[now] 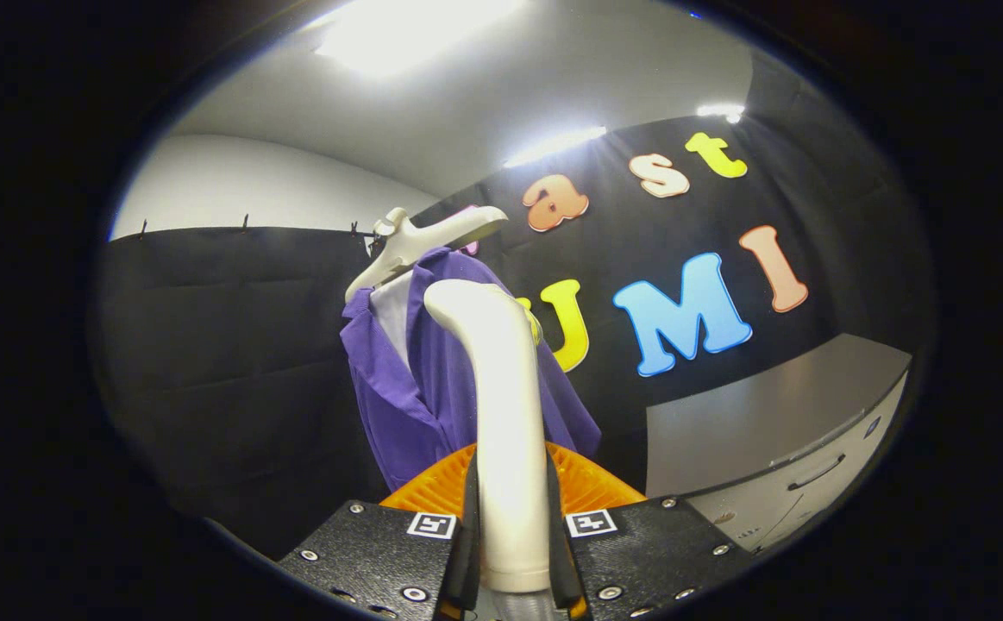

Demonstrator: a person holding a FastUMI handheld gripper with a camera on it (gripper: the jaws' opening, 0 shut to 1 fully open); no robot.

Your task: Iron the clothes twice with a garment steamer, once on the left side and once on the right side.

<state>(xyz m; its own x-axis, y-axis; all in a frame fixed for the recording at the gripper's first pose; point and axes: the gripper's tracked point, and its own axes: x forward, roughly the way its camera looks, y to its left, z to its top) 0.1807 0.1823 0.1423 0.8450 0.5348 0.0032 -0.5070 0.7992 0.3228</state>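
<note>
My gripper [511, 517] is shut on the white handle of the garment steamer [501, 379], which rises upright between the two fingers and curves forward at its top. Just beyond the steamer hangs a purple garment [398, 388] with a white inner layer at the collar, on a white hanger [419, 241] fixed to the booth's wall. The steamer's head covers the middle of the garment's front. An orange ribbed part [432, 487] shows right behind the fingers, at the steamer's base.
A grey cabinet [777, 431] with a white drawer front and a handle stands to the right of the garment. Black cloth walls close the booth on the left and behind. A bright ceiling light is overhead.
</note>
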